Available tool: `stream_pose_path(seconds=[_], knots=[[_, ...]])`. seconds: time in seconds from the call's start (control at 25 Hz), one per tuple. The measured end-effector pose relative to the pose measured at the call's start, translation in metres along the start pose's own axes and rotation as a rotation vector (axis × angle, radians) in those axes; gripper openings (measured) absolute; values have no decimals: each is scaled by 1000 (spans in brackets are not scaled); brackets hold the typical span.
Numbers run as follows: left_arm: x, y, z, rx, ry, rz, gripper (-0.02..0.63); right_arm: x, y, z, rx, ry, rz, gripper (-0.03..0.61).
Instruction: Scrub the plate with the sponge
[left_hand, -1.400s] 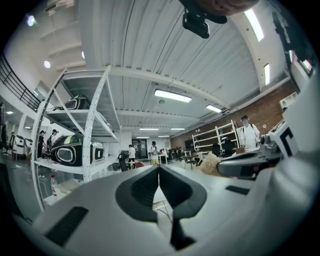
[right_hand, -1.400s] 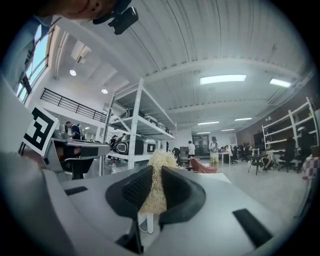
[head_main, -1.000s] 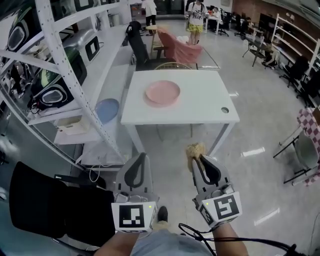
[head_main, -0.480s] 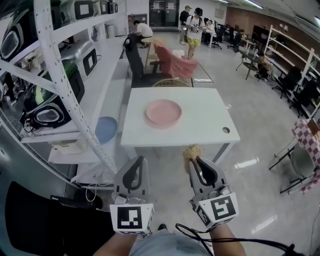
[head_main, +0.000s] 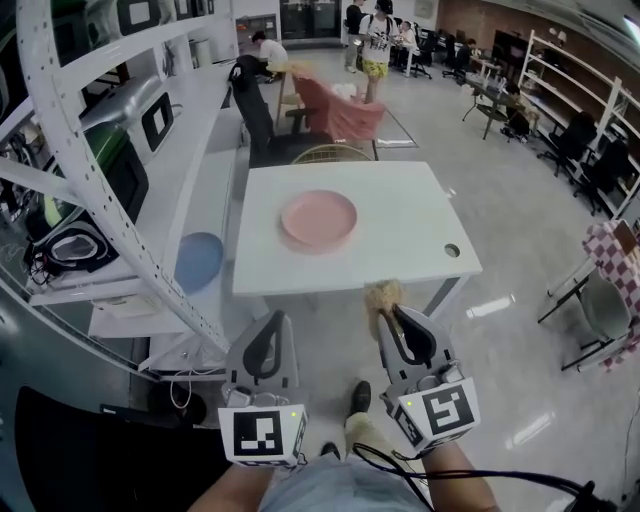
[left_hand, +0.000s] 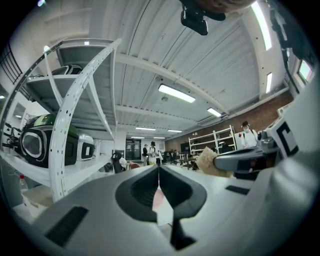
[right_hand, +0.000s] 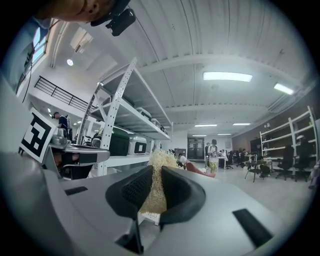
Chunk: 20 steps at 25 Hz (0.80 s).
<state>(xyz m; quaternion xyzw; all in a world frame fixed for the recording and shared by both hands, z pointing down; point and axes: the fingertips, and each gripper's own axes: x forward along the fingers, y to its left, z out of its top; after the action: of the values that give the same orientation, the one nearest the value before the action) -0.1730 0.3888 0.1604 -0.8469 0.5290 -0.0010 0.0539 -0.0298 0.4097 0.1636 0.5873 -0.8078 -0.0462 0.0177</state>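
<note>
A pink plate (head_main: 319, 218) lies on the white table (head_main: 400, 250), left of its middle. My right gripper (head_main: 388, 312) hangs in front of the table's near edge, shut on a tan fibrous sponge (head_main: 383, 296). In the right gripper view the sponge (right_hand: 157, 186) sticks up between the jaws. My left gripper (head_main: 270, 325) is held beside it, shut with nothing in it. In the left gripper view the jaws meet in a thin line (left_hand: 159, 172), and the sponge (left_hand: 207, 161) shows off to the right.
White metal shelving (head_main: 70, 120) with appliances runs along the left. A blue disc (head_main: 198, 260) sits on its low shelf. A black chair (head_main: 262, 110) and a pink-draped chair (head_main: 338, 110) stand behind the table. People stand far back. A checkered chair (head_main: 615, 270) is at right.
The view has shifted forward and the table sits slightly nearer and lower in the frame. Both grippers keep the same pose, the right one still holding the sponge.
</note>
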Motion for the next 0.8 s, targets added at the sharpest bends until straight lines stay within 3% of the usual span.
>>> stream_pose_path(seconds=[0.32,0.8], knots=[[51,12,-24,15,54,24,14,47,-29,-28,43,25,18,62],[184,29,-41,57,130,61,14,157,-115,-54,108,47,45,61]])
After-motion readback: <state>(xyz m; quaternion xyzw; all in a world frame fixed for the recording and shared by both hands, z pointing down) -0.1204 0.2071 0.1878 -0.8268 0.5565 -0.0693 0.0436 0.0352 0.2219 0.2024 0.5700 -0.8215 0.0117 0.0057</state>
